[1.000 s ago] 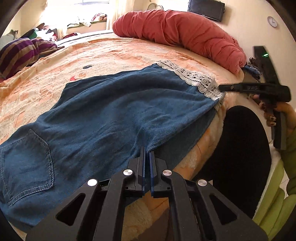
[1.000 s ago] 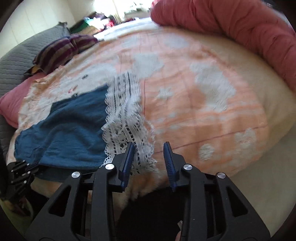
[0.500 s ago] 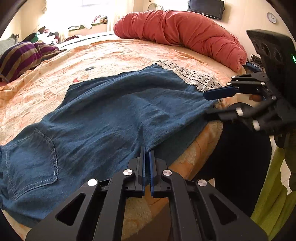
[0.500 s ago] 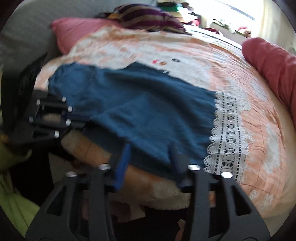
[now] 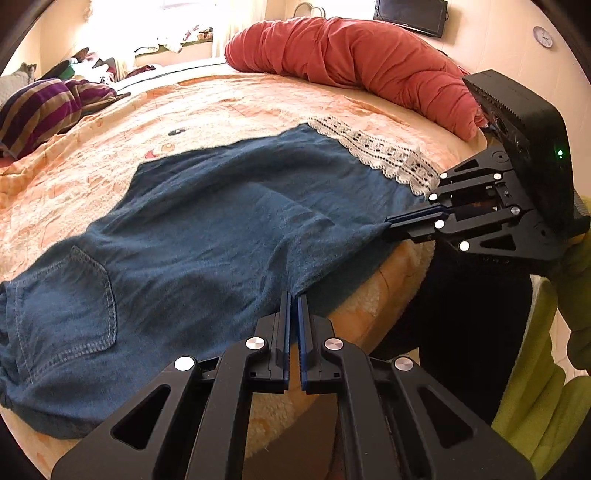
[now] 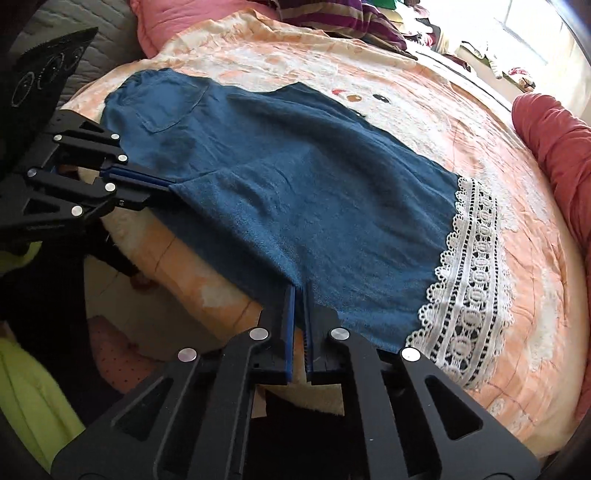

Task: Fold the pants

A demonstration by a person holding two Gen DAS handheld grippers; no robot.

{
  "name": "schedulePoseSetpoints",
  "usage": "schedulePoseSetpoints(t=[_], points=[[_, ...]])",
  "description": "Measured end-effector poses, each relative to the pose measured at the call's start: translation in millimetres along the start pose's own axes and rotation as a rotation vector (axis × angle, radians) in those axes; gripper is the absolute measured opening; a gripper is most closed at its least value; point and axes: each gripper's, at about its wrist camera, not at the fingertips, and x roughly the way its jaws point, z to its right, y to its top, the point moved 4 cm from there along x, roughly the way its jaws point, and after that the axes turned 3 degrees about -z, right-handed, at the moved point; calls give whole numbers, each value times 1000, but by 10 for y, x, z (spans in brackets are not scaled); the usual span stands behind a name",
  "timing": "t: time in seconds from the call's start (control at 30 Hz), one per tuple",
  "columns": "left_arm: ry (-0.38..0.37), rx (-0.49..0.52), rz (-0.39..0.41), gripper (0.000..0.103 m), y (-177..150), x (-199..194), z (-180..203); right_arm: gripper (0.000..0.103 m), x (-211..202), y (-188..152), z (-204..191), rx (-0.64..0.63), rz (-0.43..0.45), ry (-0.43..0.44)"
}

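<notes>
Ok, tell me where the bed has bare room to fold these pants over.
Bare bedspread lies beyond the pants, between them and the red duvet, and past the lace hem. The striped blanket corner is crowded; both grippers, left and right, work the near edge.

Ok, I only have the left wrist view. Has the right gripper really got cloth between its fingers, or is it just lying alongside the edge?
Observer: It has cloth. In the right wrist view, the right gripper is shut on the near edge of the blue pants, and the fabric runs into the narrow gap between its fingers.
Operator: Is it on the lace?
Observer: No. It grips blue cloth. The white lace hem lies flat on the bedspread, off to the gripper's right.
Operator: Anything beyond the waist end?
Observer: A pink pillow lies past the waistband, and a strip of bedspread shows between them.
</notes>
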Motion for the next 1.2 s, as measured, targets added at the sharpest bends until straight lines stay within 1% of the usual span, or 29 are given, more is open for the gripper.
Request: schedulePoseSetpoints(t=[0.1, 0.17, 0.23, 0.27, 0.3, 0.33, 0.37, 0.4, 0.43, 0.5, 0.53, 0.57, 0.6, 0.63, 0.67, 0.73, 0.8, 0.87, 0.9, 0.93, 0.97, 1.0, 1.03, 1.07, 1.1, 1.17, 1.2], points=[[6, -7, -39, 3, -112, 78, -36, 1, 51, -86, -26, 2, -17, 1], [-1, -24, -47, 3, -158, 83, -73, 1, 78, -102, -18, 13, -20, 6], [-4, -50, -33, 3, -187, -5, -130, 2, 38, -82, 0, 34, -5, 28], [-3, -57, -23, 3, -192, -54, -155, 2, -11, -79, 19, 56, 10, 54], [10, -77, -3, 4, -198, -155, -225, 7, -70, -84, 40, 75, 29, 81], [24, -95, 14, 10, -200, -226, -282, 16, -128, -86, 74, 94, 49, 93], [40, -121, 35, 23, -205, -320, -366, 20, -179, -91, 107, 113, 67, 99], [60, -149, 55, 31, -219, -418, -459, 27, -218, -89, 136, 130, 82, 103], [101, -194, 83, 43, -247, -555, -607, 28, -276, -87, 201, 161, 108, 101], [173, -272, 120, 47, -306, -763, -857, 29, -351, -79, 316, 217, 136, 82], [224, -338, 143, 53, -351, -896, -1048, 31, -392, -70, 393, 247, 156, 70], [264, -386, 159, 63, -391, -990, -1181, 32, -419, -61, 453, 269, 168, 53], [315, -454, 185, 68, -454, -1107, -1359, 35, -417, -48, 499, 281, 172, 46], [336, -496, 194, 77, -495, -1159, -1464, 37, -419, -32, 548, 297, 176, 43], [360, -545, 186, 83, -545, -1189, -1581, 38, -406, -19, 587, 309, 171, 35], [392, -640, 171, 87, -640, -1202, -1813, 42, -373, -18, 649, 326, 159, 19], [410, -719, 161, 87, -696, -1158, -1983, 45, -344, -51, 702, 344, 150, 9], [390, -786, 182, 94, -738, -1113, -2107, 49, -277, -83, 778, 379, 128, 0], [360, -804, 185, 93, -738, -1062, -2141, 52, -253, -105, 809, 399, 122, 5], [317, -817, 173, 83, -727, -968, -2159, 53, -227, -120, 819, 414, 116, 10], [305, -811, 170, 53, -719, -922, -2150, 53, -194, -136, 828, 427, 105, 15], [321, -792, 157, 44, -715, -889, -2133, 53, -170, -151, 836, 434, 93, 15], [346, -760, 152, 42, -719, -888, -2126, 53, -128, -177, 849, 438, 71, 11], [346, -751, 156, 41, -721, -914, -2125, 53, -111, -196, 851, 442, 60, 5], [347, -748, 168, 41, -731, -984, -2137, 53, -102, -214, 858, 449, 57, 9], [398, -735, 182, 41, -749, -1081, -2182, 53, -104, -237, 850, 454, 55, 7], [406, -732, 184, 42, -764, -1112, -2203, 53, -97, -246, 835, 453, 53, 6]])
